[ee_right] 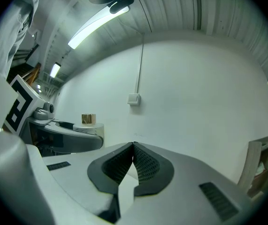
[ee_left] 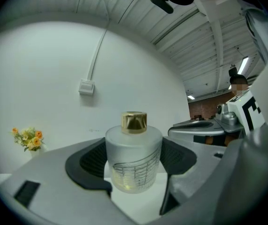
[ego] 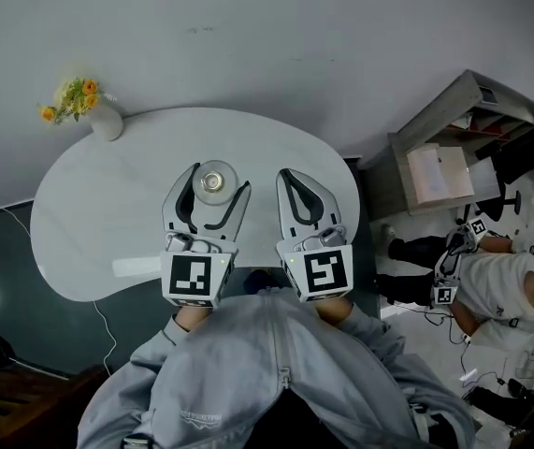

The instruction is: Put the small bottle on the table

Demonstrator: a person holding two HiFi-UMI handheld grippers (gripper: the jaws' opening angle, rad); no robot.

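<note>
A small frosted glass bottle (ego: 215, 181) with a gold cap stands upright between the jaws of my left gripper (ego: 218, 178). In the left gripper view the bottle (ee_left: 134, 150) fills the gap and both dark pads press its sides, so the left gripper (ee_left: 134, 161) is shut on it. It is over the white table (ego: 98, 213); I cannot tell whether its base touches. My right gripper (ego: 296, 178) is just right of it, shut and empty, its pads meeting in the right gripper view (ee_right: 134, 149). There the bottle (ee_right: 89, 124) shows at the left.
A white vase of yellow and orange flowers (ego: 98, 112) stands at the table's far left edge, against the wall. A grey shelf unit (ego: 454, 148) is on the floor to the right, and a second person (ego: 505, 283) with grippers sits near it.
</note>
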